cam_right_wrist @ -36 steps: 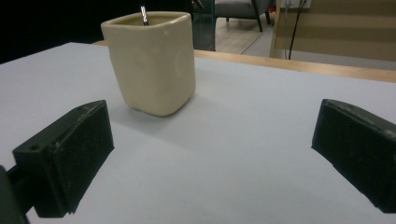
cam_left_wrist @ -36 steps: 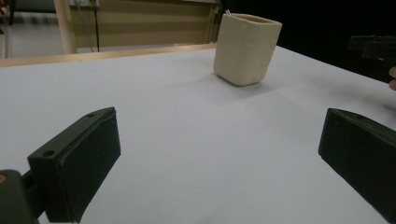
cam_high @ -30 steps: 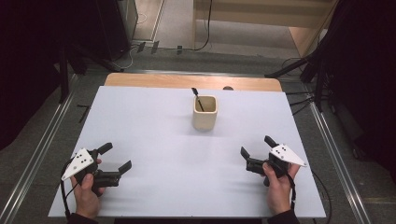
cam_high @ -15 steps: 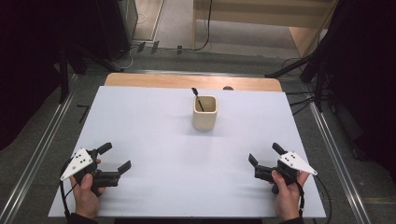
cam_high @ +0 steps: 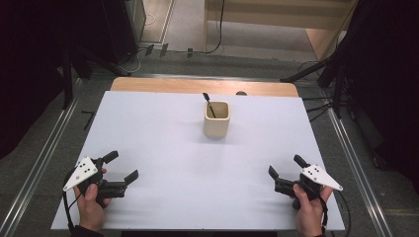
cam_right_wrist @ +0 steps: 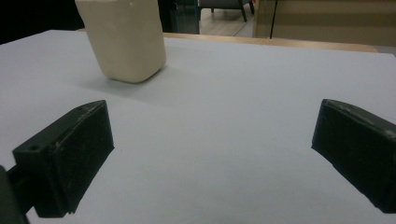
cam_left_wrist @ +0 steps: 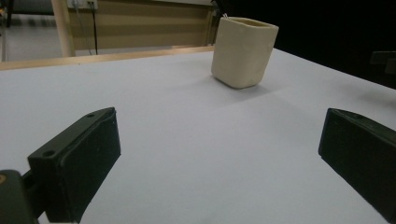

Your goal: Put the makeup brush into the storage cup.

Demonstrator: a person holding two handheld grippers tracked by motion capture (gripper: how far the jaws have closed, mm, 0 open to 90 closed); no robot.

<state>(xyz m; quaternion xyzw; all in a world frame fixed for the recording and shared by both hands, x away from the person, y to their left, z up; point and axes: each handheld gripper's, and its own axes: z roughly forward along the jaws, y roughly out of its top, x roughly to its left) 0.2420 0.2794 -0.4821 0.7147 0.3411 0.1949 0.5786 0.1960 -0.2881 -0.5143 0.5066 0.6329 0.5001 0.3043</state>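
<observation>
A cream square cup (cam_high: pixel 217 119) stands upright toward the back middle of the white table (cam_high: pixel 163 148), with a thin dark stick (cam_high: pixel 209 104) leaning out of it. My left gripper (cam_high: pixel 121 166) rests near the front left corner, open and holding nothing. My right gripper (cam_high: pixel 286 166) sits near the front right corner, also open with nothing between its jaws. In the left gripper view the cup (cam_left_wrist: pixel 242 51) stands far ahead, right of centre, beyond the left gripper (cam_left_wrist: pixel 219 154). In the right gripper view the cup (cam_right_wrist: pixel 123 39) stands ahead at upper left, beyond the right gripper (cam_right_wrist: pixel 210 158).
A wooden strip (cam_high: pixel 202 87) runs along the table's far edge. Metal rails (cam_high: pixel 42 158) flank the table on both sides. Dark stands and cables (cam_high: pixel 326 74) stand on the floor beyond it.
My right gripper has drawn back toward the front right corner and to the right. The left gripper has barely moved. The cup has stayed put.
</observation>
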